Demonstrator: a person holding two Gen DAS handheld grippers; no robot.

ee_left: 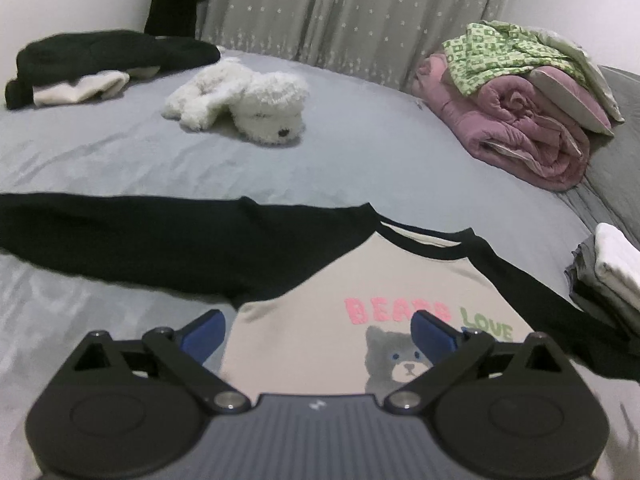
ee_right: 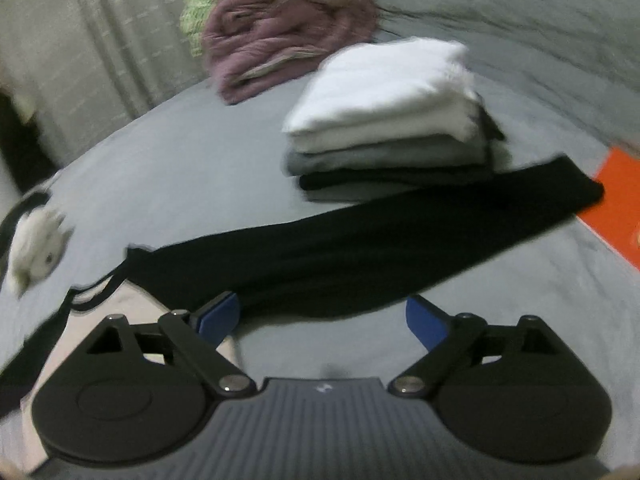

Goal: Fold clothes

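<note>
While your left claw point(ee_left: 318, 330) hangs over the chest of the cream long-sleeved shirt with black raglan sleeves and a grey bear print point(ee_left: 320, 320), its blue pads point(ee_left: 206, 332) stand wide apart with nothing pinched between them. Your right claw point(ee_right: 322, 320) is spread just as wide and empty, poised above the near edge of that shirt's black right-hand sleeve point(ee_right: 360, 248).

You have the shirt lying flat and face up on the grey bed sheet point(ee_left: 120, 152), neckline toward the far side of the bed and hem toward you, so the body's long axis runs away from you. Both sleeves are stretched outward: in the left wrist view one sleeve point(ee_left: 120, 236) runs off to the left almost level, while in the right wrist view the other slants up to the right, its cuff end lying just beside the stack of folded white, grey and black garments point(ee_right: 392, 128).

Farther out you can see a fluffy white plush dog point(ee_left: 248, 104) lying mid-bed, a heap of black and cream clothing point(ee_left: 100, 60) at the far left, and a rolled mauve quilt point(ee_left: 520, 128) topped by a green-patterned cloth point(ee_left: 492, 52) at the far right. A grey star-dotted curtain point(ee_left: 340, 12) hangs behind the bed. An orange flat object point(ee_right: 620, 204) shows at the right edge of the right wrist view, blurred.
</note>
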